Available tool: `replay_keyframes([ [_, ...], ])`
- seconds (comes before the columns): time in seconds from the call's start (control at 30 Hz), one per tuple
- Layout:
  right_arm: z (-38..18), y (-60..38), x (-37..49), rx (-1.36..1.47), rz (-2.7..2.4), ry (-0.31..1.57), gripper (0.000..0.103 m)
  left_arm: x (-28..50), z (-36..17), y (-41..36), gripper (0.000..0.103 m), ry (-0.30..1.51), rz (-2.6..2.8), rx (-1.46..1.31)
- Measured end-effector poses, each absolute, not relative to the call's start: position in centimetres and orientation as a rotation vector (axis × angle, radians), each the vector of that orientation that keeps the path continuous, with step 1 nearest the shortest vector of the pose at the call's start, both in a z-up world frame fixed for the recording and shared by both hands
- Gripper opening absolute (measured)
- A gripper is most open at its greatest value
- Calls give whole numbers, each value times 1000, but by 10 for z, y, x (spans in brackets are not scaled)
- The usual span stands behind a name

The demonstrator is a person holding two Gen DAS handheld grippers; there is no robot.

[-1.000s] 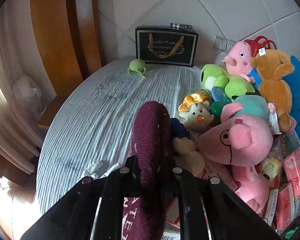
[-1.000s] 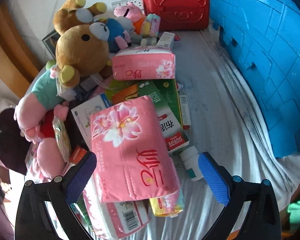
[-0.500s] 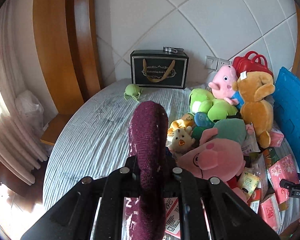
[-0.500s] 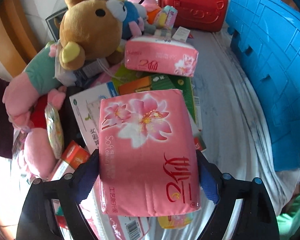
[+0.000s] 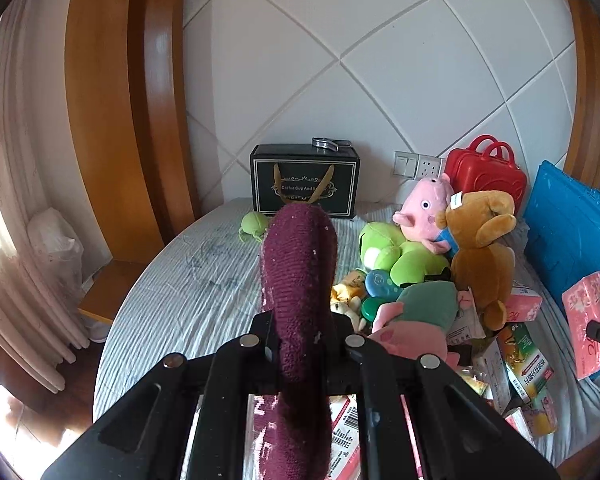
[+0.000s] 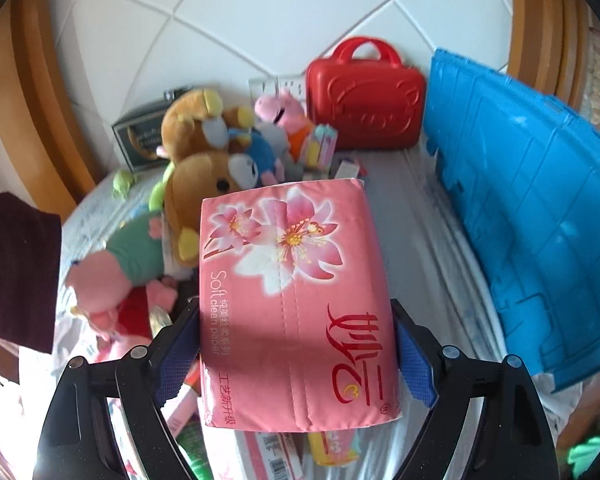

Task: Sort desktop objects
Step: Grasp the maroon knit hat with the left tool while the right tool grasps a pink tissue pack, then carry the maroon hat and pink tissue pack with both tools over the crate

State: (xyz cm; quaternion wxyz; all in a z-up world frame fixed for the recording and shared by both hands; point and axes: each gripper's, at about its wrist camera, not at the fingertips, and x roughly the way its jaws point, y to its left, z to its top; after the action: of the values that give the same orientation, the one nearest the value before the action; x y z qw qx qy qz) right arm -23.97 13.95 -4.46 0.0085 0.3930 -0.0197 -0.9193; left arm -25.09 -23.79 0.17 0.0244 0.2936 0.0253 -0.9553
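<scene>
Your left gripper fingers clamped tight on purple knitted sock; sock stands up between them, above striped bedsheet. Your right gripper blue pads press both sides of pink tissue pack, held clear above clutter pile. Brown teddy bear behind pack. Blue crate at right, red case against wall.

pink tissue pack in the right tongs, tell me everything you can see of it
The pink tissue pack is a soft, glossy plastic-wrapped block printed with pink and white lilies, red Chinese characters and "Soft clean paper". The right tongs clamp it from both sides, blue pads pressing its long edges. It is held flat, printed face up, lifted above the clutter on the bed, with a barcode strip just visible beneath its near end.
</scene>
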Motion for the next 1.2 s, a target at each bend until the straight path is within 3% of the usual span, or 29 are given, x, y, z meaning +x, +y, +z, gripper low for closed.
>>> replay_keyframes([
  [0.63, 49, 191, -173, 825, -3103, -59, 87, -221, 38, -128, 11, 14, -3164, 764],
  [0.93, 97, 318, -169, 498, -3039, 65, 87, -196, 71, 33, 11, 60, -3143, 527],
  [1.2, 132, 483, -178, 484, -3079, 76, 87, -187, 129, 223, 11, 63, -3202, 452],
])
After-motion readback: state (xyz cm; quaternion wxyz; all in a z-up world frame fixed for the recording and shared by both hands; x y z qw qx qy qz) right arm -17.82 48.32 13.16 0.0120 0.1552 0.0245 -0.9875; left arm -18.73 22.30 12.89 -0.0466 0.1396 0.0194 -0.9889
